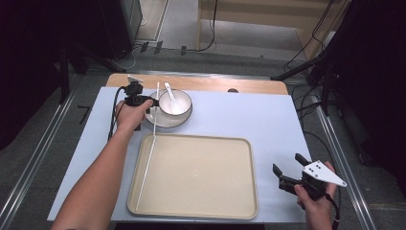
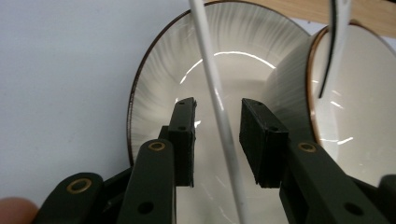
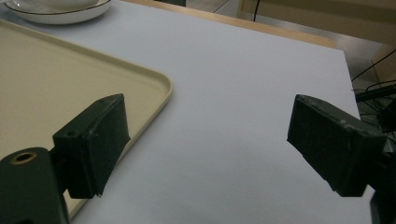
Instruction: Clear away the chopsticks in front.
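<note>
A long thin white rod [image 1: 152,139] runs from beside the bowl down across the left side of the beige tray [image 1: 201,177]. My left gripper [image 1: 152,101] reaches over the rim of a white plate [image 1: 160,120] that carries a white bowl [image 1: 176,106] with a white spoon [image 1: 171,93] in it. In the left gripper view the rod [image 2: 208,60] passes between the jaws of the left gripper [image 2: 217,105], with a gap on each side, above the plate [image 2: 154,84] and beside the bowl [image 2: 355,93]. My right gripper [image 1: 287,163] stands open over bare table right of the tray.
A pale blue mat [image 1: 249,115] covers the table, with a wooden edge at the back. In the right gripper view the tray's corner [image 3: 154,79] lies left of the right gripper [image 3: 208,105], and the plate [image 3: 60,16] sits far off. Cables lie on the floor at the right.
</note>
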